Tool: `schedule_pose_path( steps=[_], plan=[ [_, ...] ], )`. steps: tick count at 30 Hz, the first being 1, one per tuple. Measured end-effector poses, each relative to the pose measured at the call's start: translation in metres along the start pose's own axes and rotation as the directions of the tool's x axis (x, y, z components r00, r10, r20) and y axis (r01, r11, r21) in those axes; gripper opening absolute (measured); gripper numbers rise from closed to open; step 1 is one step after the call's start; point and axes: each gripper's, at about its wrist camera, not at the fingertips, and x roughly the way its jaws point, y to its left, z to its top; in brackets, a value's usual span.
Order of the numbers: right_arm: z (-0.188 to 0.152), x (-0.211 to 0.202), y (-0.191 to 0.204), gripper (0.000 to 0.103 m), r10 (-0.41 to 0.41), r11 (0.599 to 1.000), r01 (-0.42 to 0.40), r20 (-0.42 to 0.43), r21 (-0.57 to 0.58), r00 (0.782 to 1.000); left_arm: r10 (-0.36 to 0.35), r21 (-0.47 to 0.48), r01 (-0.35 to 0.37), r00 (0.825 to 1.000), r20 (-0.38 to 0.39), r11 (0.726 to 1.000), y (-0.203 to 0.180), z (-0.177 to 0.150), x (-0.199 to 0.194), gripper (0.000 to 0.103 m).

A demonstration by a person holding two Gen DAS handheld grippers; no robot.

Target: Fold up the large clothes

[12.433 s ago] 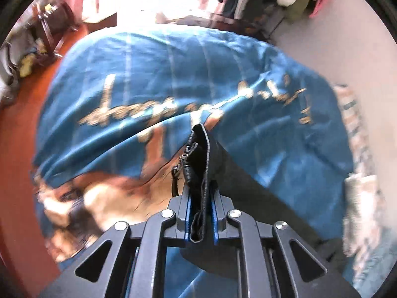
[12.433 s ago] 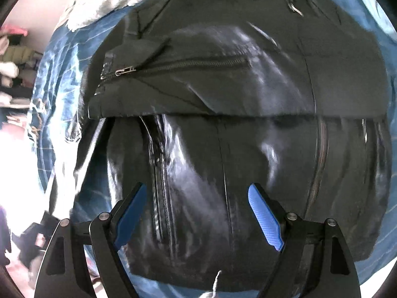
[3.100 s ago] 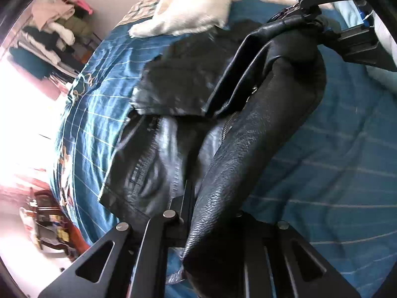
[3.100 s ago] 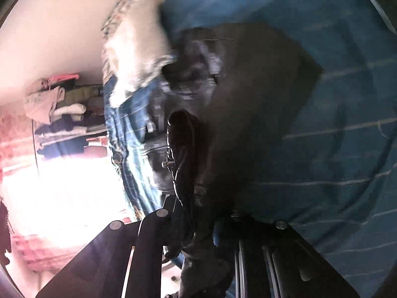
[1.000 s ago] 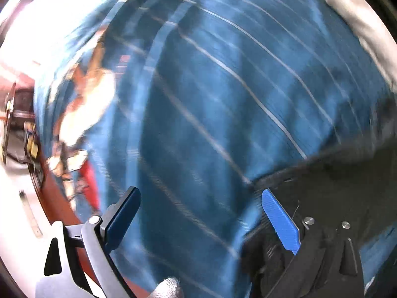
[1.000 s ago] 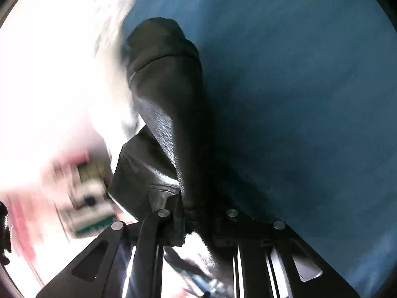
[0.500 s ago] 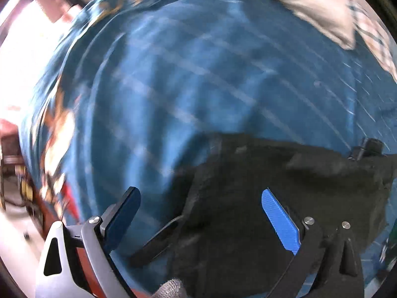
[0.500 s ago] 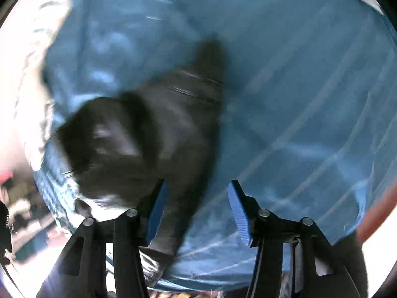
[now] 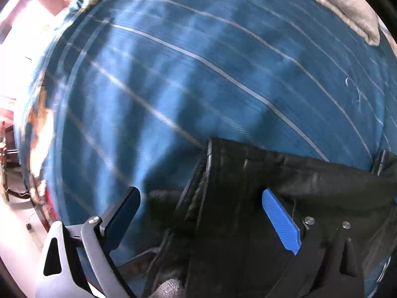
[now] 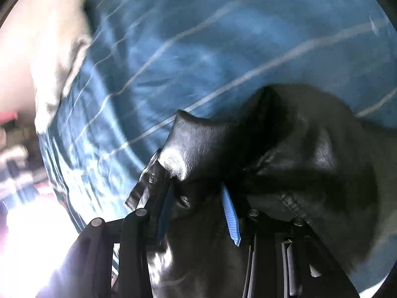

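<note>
Black leather jacket [image 9: 273, 211] lies on the blue striped bedspread [image 9: 186, 87], bunched near its edge; my left gripper [image 9: 201, 213] hangs straight down over it, jaws spread wide, nothing pinched. Right gripper [image 10: 198, 211] has just been closing, jaws narrow, a thick leather fold between the pads [image 10: 229, 213]; I can't tell if they bite yet. I'd take the full fold deep in the right, seat the left on the hem corner, then lift evenly; leather is stiff and slides.
</note>
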Motion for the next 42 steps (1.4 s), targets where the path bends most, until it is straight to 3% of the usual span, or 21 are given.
schedule_pose_path(
  steps=[2,4,6,8,9,12,13,16,18,20,23,25,26,28,30,31,32,37,39,40,42],
  plan=[
    [-0.011,-0.019,0.025,0.041,-0.019,0.99,0.021,0.017,-0.136,1.0,0.011,-0.022,-0.011,0.999,0.031,1.0,0.012,-0.008,-0.019,0.102],
    [-0.031,-0.025,0.033,0.041,-0.052,0.969,0.044,-0.03,-0.241,0.998,0.016,-0.047,-0.014,0.999,0.051,0.999,0.021,-0.019,-0.034,0.102],
    [-0.045,-0.004,0.027,0.041,-0.091,0.958,0.058,-0.108,-0.282,0.99,0.03,-0.065,-0.026,0.997,0.07,0.998,0.026,-0.029,-0.046,0.102],
    [-0.054,0.041,0.013,0.039,-0.221,0.927,0.155,-0.162,-0.34,0.962,0.058,-0.08,-0.05,0.993,0.105,0.996,0.027,-0.043,-0.057,0.101],
    [-0.053,0.059,0.01,0.039,-0.241,0.919,0.178,-0.145,-0.352,0.96,0.066,-0.078,-0.057,0.991,0.119,0.995,0.015,-0.05,-0.061,0.101],
    [-0.054,0.058,0.023,0.039,-0.305,0.897,0.234,-0.139,-0.376,0.942,0.095,-0.048,-0.09,0.986,0.134,0.995,-0.015,-0.063,-0.069,0.102],
    [-0.054,0.056,0.023,0.039,-0.284,0.907,0.215,-0.148,-0.362,0.947,0.091,-0.031,-0.088,0.987,0.135,0.996,-0.023,-0.068,-0.071,0.102],
    [-0.053,0.016,0.001,0.041,-0.044,0.972,0.006,-0.156,-0.236,0.987,0.022,0.009,-0.024,0.99,0.142,1.0,-0.061,-0.078,-0.085,0.102],
    [-0.061,-0.024,-0.038,0.053,0.066,0.984,-0.081,-0.097,-0.157,0.993,-0.038,0.046,0.032,0.988,0.15,0.998,-0.091,-0.086,-0.091,0.102],
    [-0.071,-0.064,-0.091,0.059,0.081,0.994,-0.081,0.007,-0.07,0.997,-0.068,0.083,0.056,0.986,0.154,0.995,-0.126,-0.094,-0.09,0.102],
    [-0.079,-0.082,-0.165,0.061,0.069,0.994,-0.075,0.07,0.078,0.995,-0.07,0.129,0.054,0.989,0.128,0.99,-0.164,-0.097,-0.072,0.102],
    [-0.077,-0.069,-0.213,0.061,0.129,0.975,-0.139,0.066,0.176,0.989,-0.005,0.158,-0.014,0.992,0.124,0.987,-0.183,-0.097,-0.049,0.102],
    [-0.077,-0.059,-0.224,0.061,0.179,0.961,-0.189,0.068,0.203,0.981,0.011,0.166,-0.031,0.993,0.12,0.986,-0.189,-0.096,-0.039,0.103],
    [-0.072,-0.045,-0.248,0.061,0.343,0.909,-0.352,0.081,0.222,0.936,0.006,0.158,-0.024,0.993,0.114,0.987,-0.189,-0.094,-0.026,0.103],
    [-0.067,-0.031,-0.25,0.061,0.428,0.873,-0.442,0.108,0.205,0.897,-0.021,0.163,0.002,0.993,0.12,0.987,-0.184,-0.095,-0.028,0.103],
    [-0.062,-0.031,-0.254,0.061,0.459,0.862,-0.472,0.112,0.185,0.881,-0.031,0.17,0.01,0.992,0.125,0.985,-0.182,-0.095,-0.029,0.103],
    [-0.055,-0.023,-0.25,0.063,0.453,0.868,-0.466,0.111,0.172,0.885,-0.044,0.176,0.021,0.991,0.127,0.984,-0.179,-0.095,-0.03,0.103],
    [-0.046,0.001,-0.238,0.065,0.527,0.819,-0.546,0.148,0.176,0.837,-0.062,0.175,0.043,0.993,0.103,0.984,-0.174,-0.088,-0.027,0.103],
    [-0.048,0.005,-0.225,0.055,0.557,0.795,-0.581,0.166,0.174,0.814,-0.06,0.177,0.041,0.993,0.105,0.983,-0.174,-0.085,-0.026,0.103],
    [-0.048,0.004,-0.221,0.035,0.571,0.786,-0.595,0.175,0.168,0.802,-0.06,0.179,0.039,0.992,0.11,0.983,-0.174,-0.084,-0.025,0.103],
    [-0.048,-0.013,-0.212,0.031,0.621,0.749,-0.649,0.2,0.134,0.758,-0.061,0.187,0.039,0.991,0.116,0.982,-0.174,-0.081,-0.025,0.103]
  ],
)
